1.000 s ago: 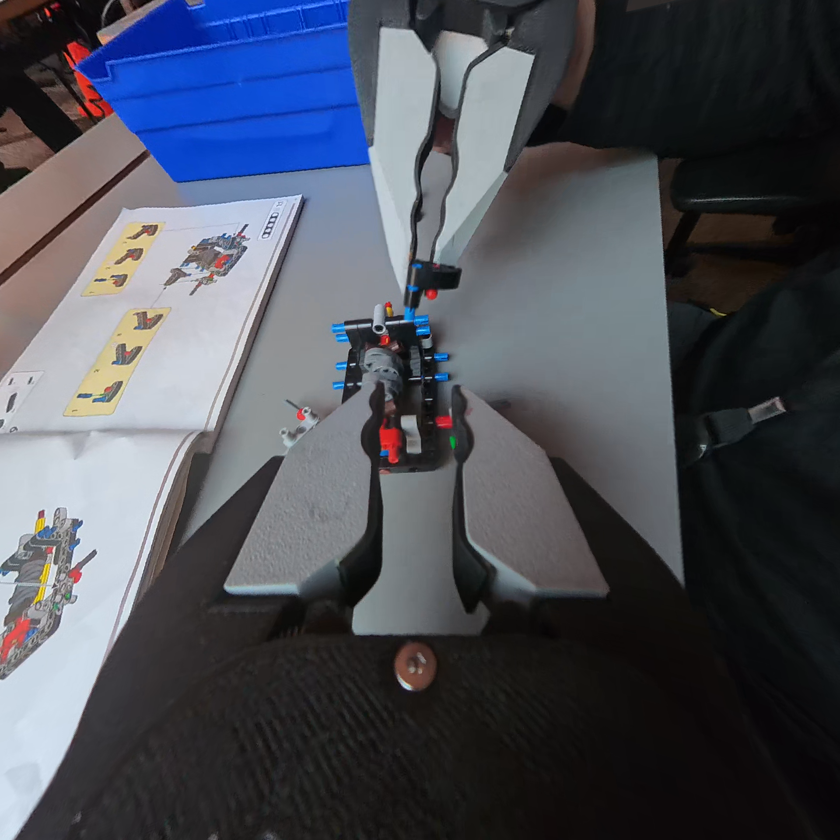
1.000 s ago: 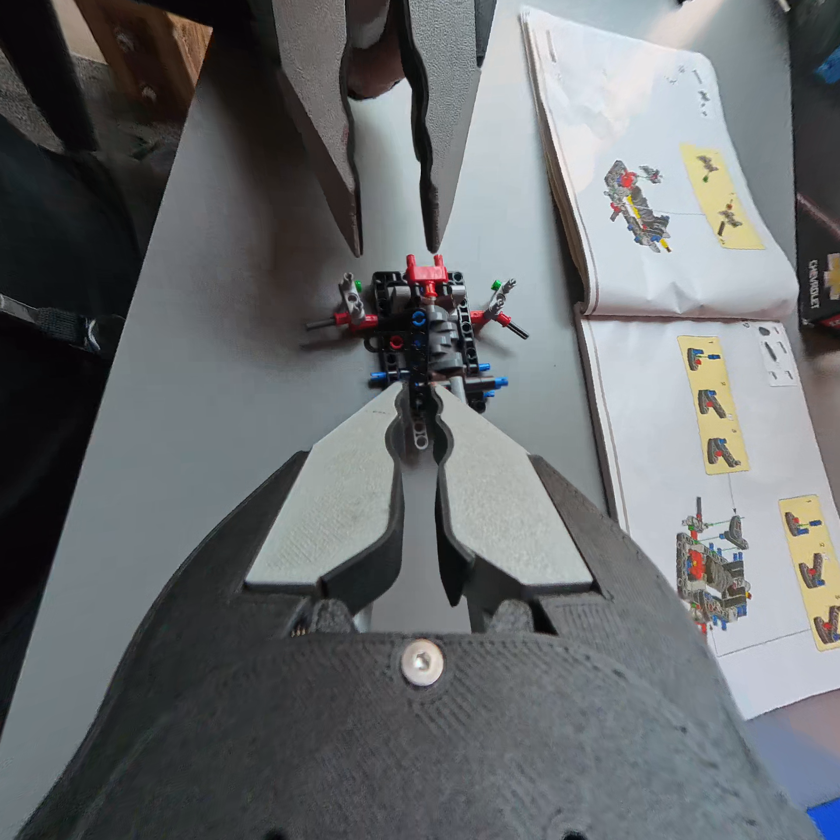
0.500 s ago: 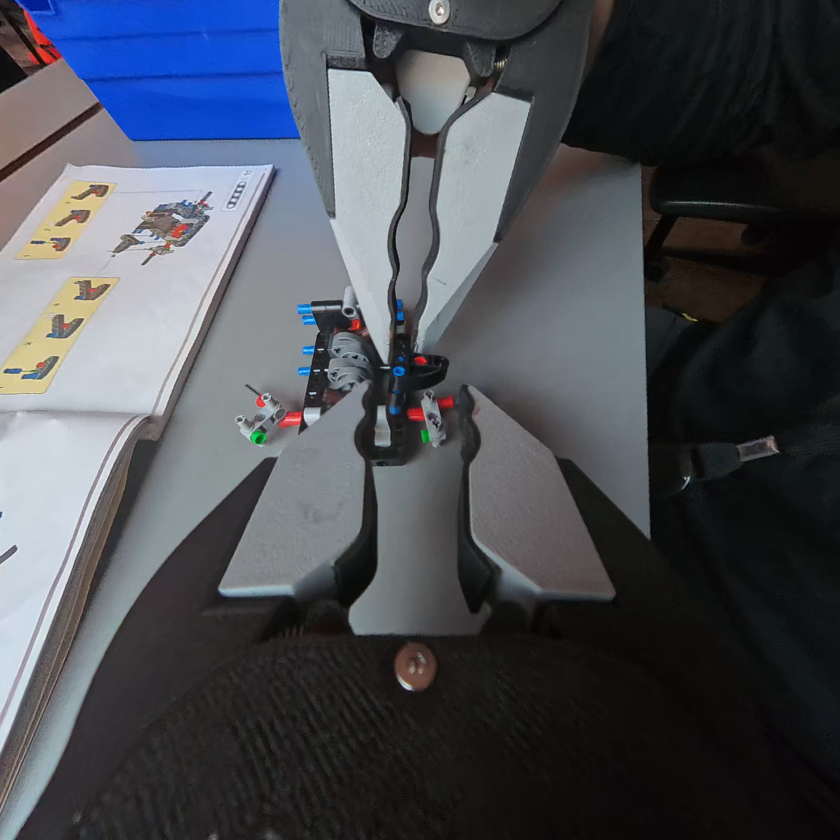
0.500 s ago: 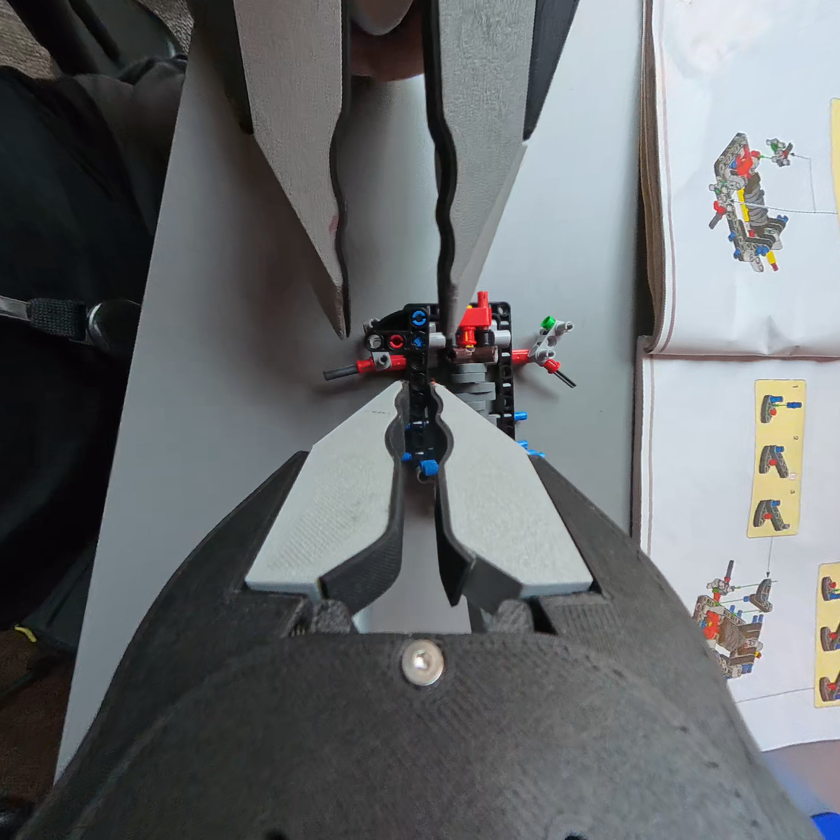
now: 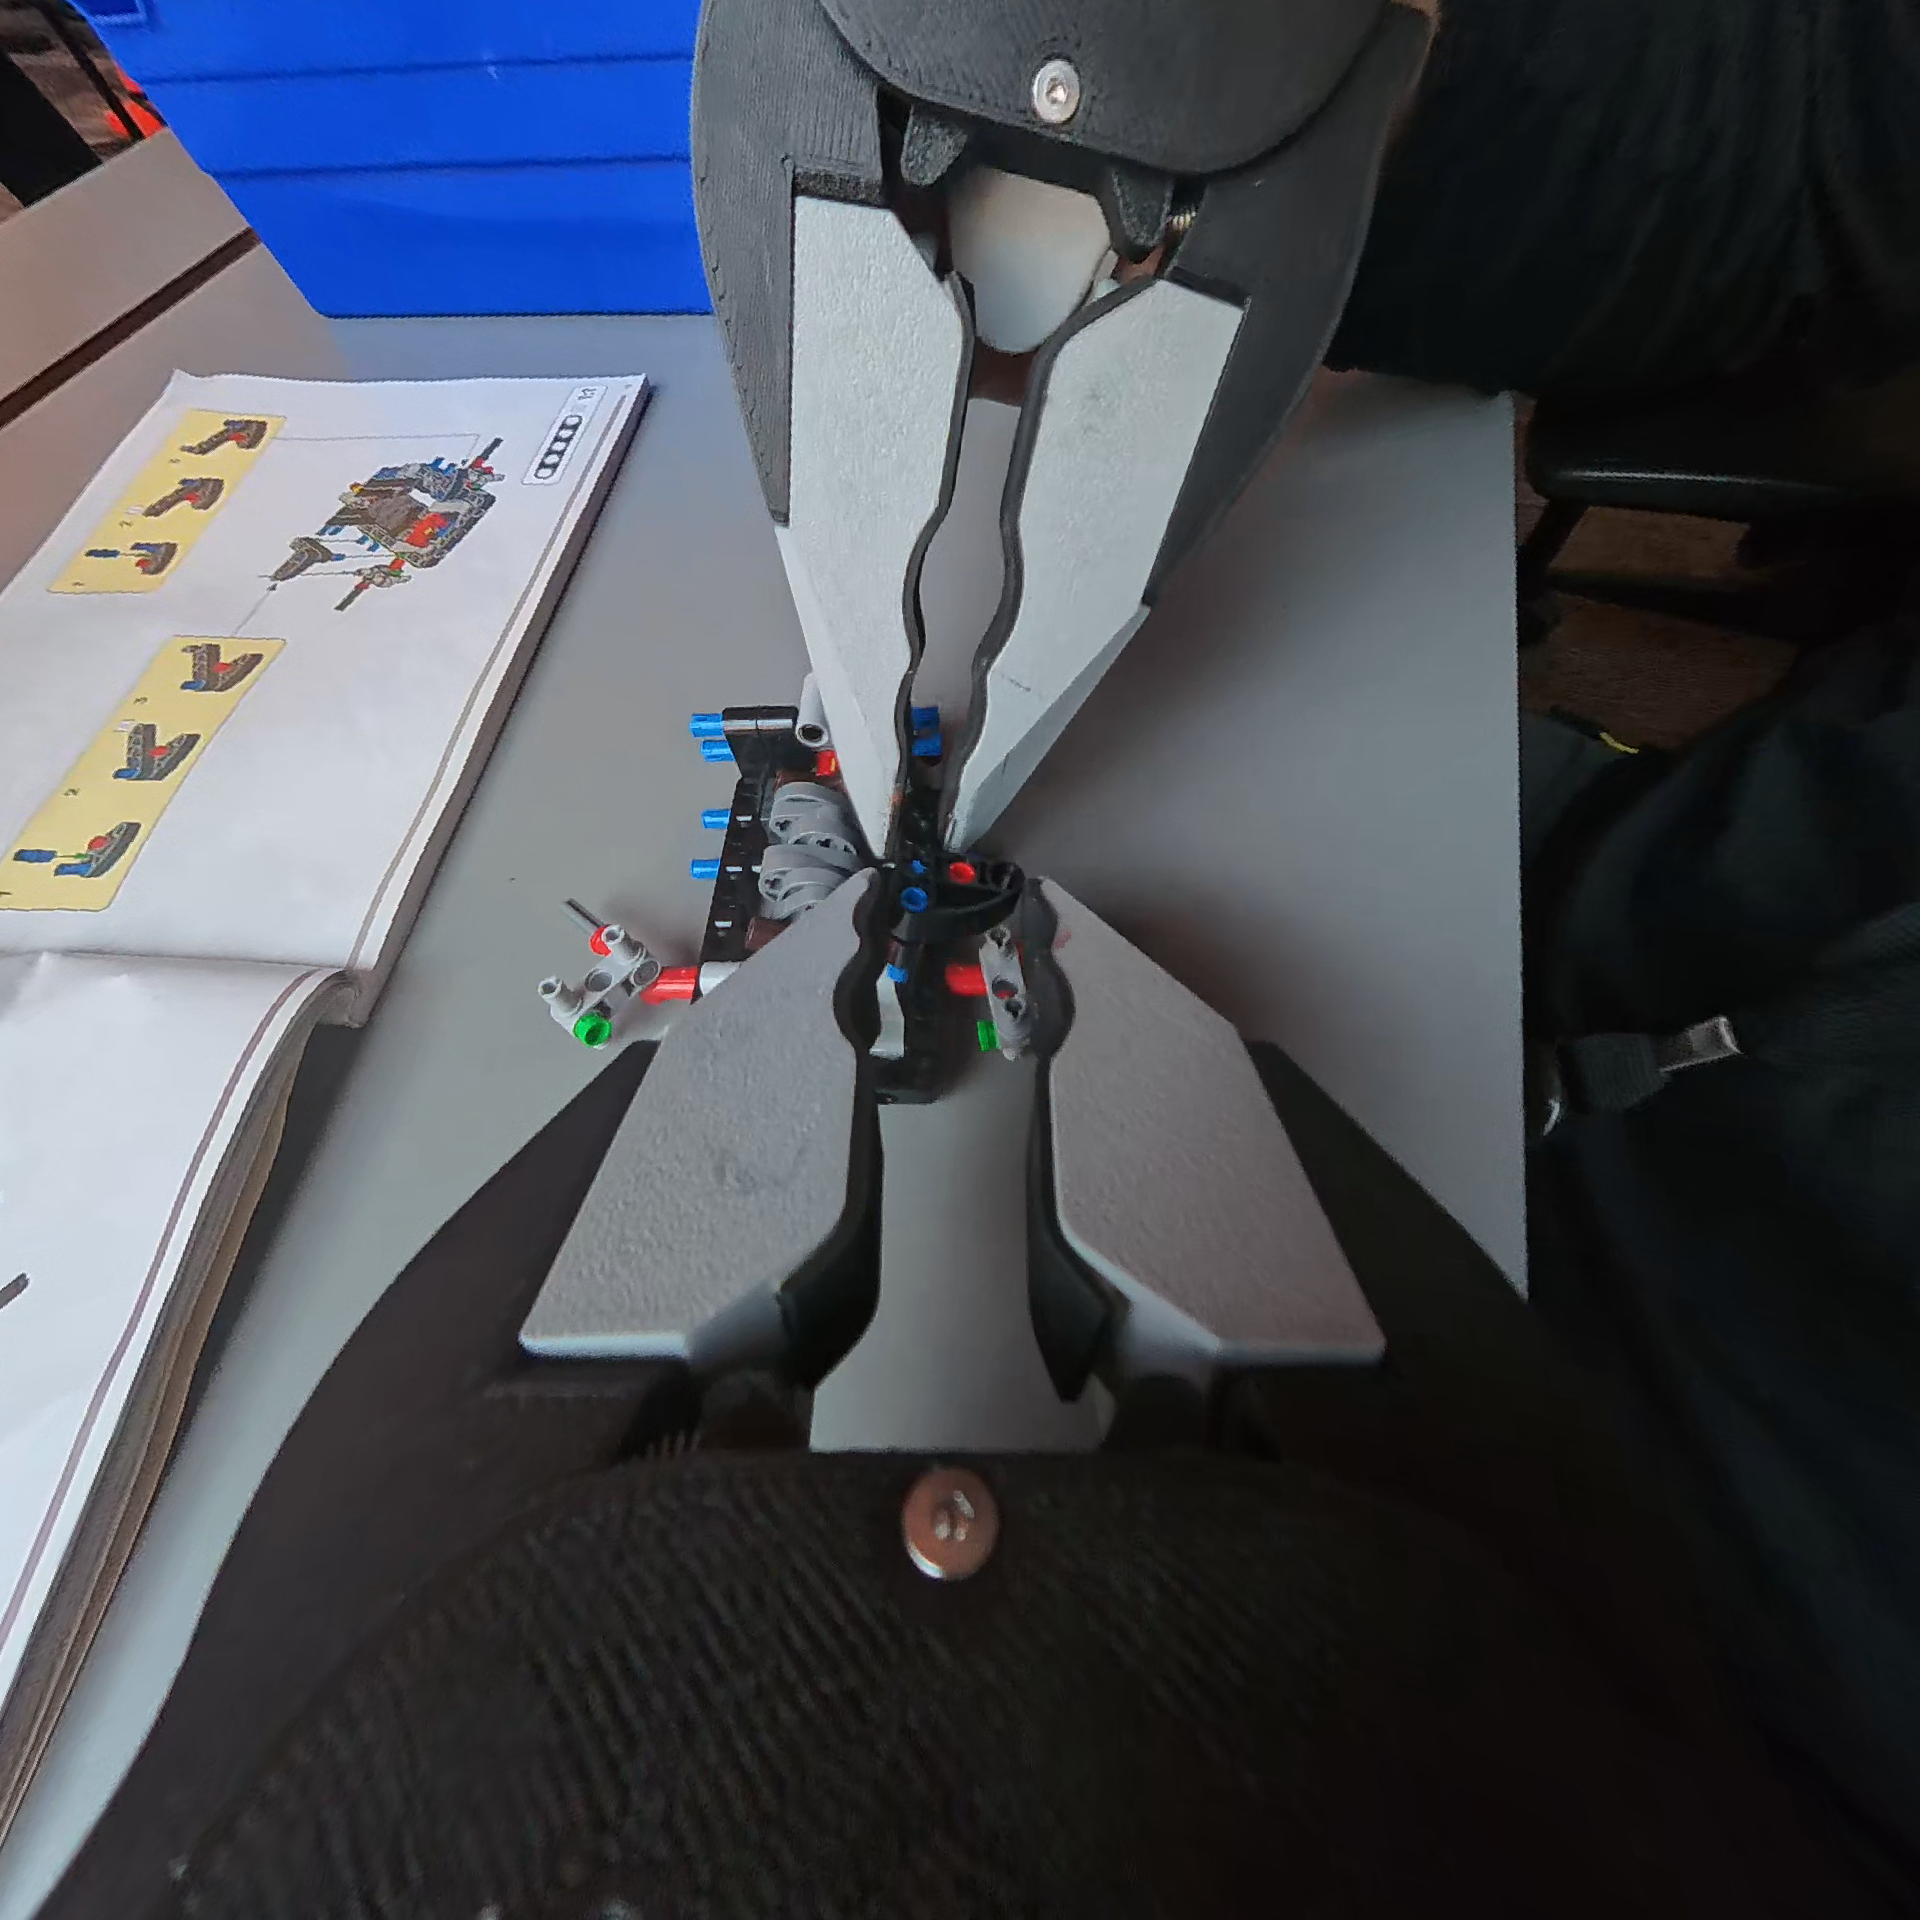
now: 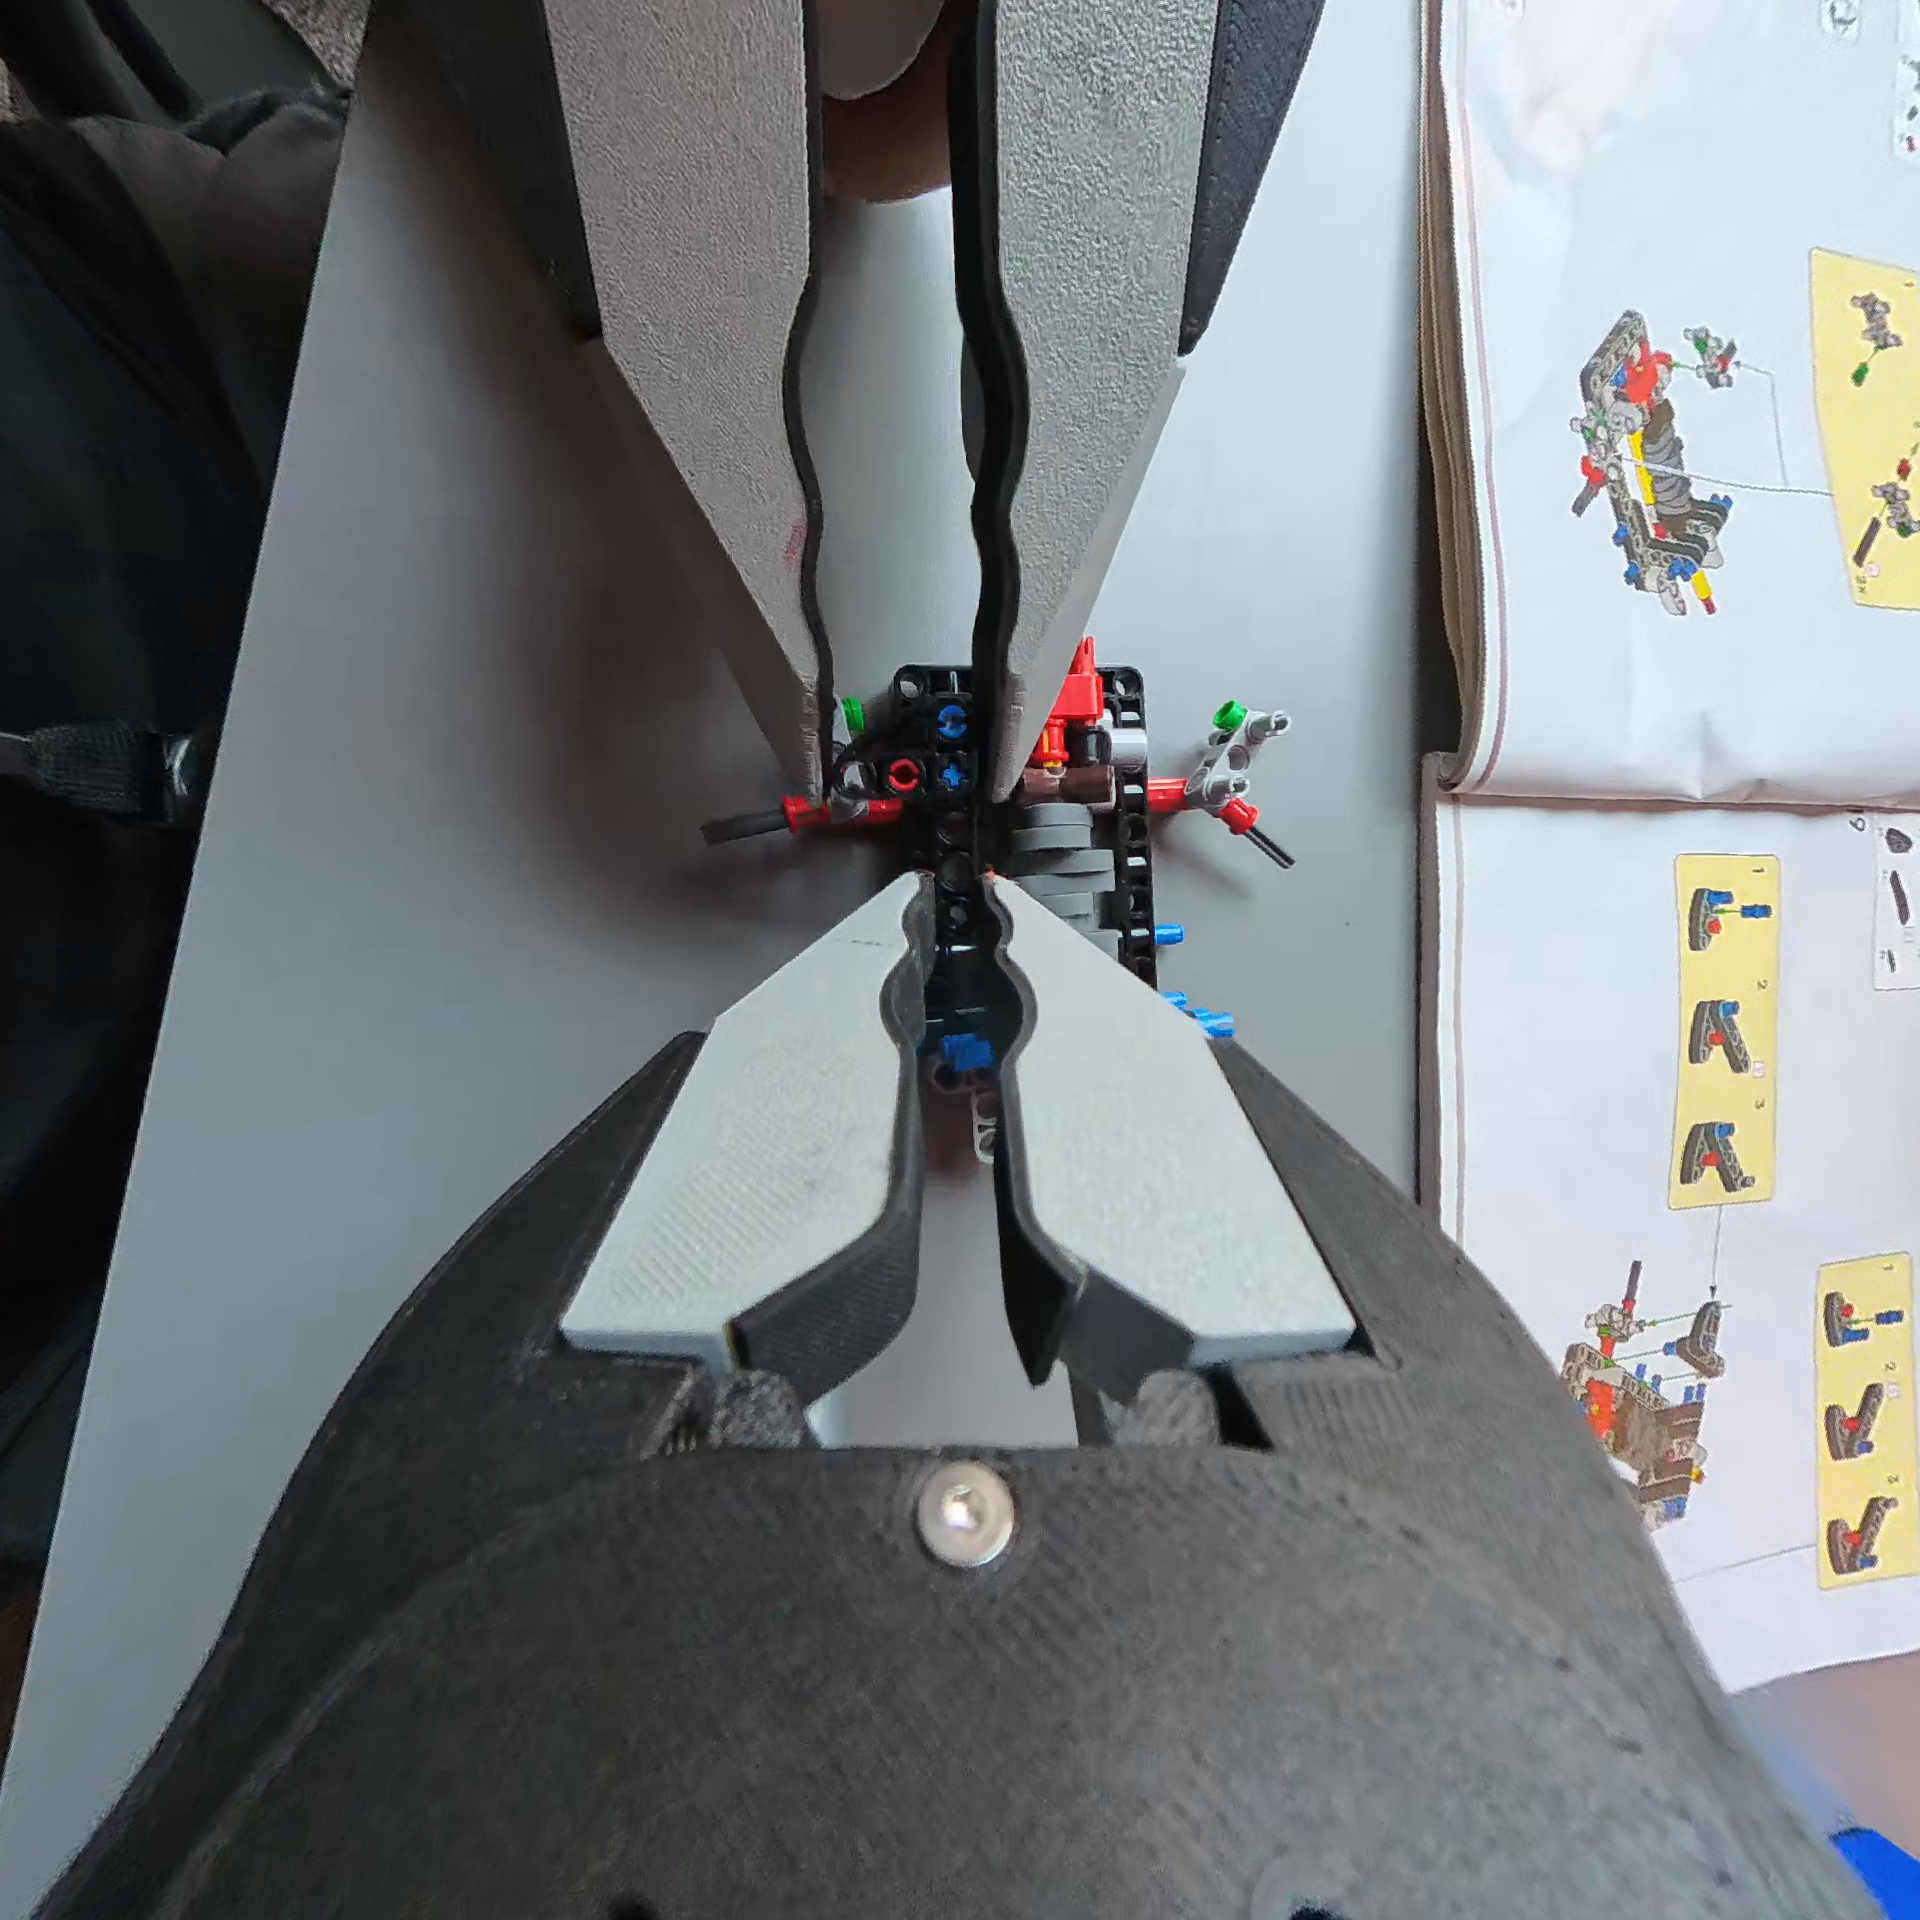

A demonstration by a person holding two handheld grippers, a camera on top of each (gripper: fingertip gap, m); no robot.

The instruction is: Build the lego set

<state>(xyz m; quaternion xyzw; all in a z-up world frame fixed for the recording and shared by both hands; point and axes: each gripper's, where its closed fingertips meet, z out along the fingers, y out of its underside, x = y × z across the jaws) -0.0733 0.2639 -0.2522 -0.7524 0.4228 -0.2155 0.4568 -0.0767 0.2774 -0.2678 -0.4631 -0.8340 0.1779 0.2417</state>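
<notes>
Left wrist view: we see the partly built lego frame (image 5: pixel 790 862) lying on the grey worktop (image 5: pixel 1299 831), just right of the open instruction booklet (image 5: pixel 312 623), with a blue bin (image 5: pixel 436 156) at the far edge. The left tool (image 5: pixel 951 935) stands part open, its two fingers straddling the near end of the frame, so that it steadies the frame without clamping it. The right tool (image 5: pixel 925 831) reaches in from the far side, closed narrowly on a small curved black piece (image 5: pixel 971 888) with red and blue pins, which it presses against the right side of the frame. In the right wrist view the same right tool (image 6: pixel 951 883) grips this black piece (image 6: pixel 956 862) edge-on. We judge the step in hand to be the seating of this piece. The next move calls for a firm, square push while the left tool braces the frame, then a release.
</notes>
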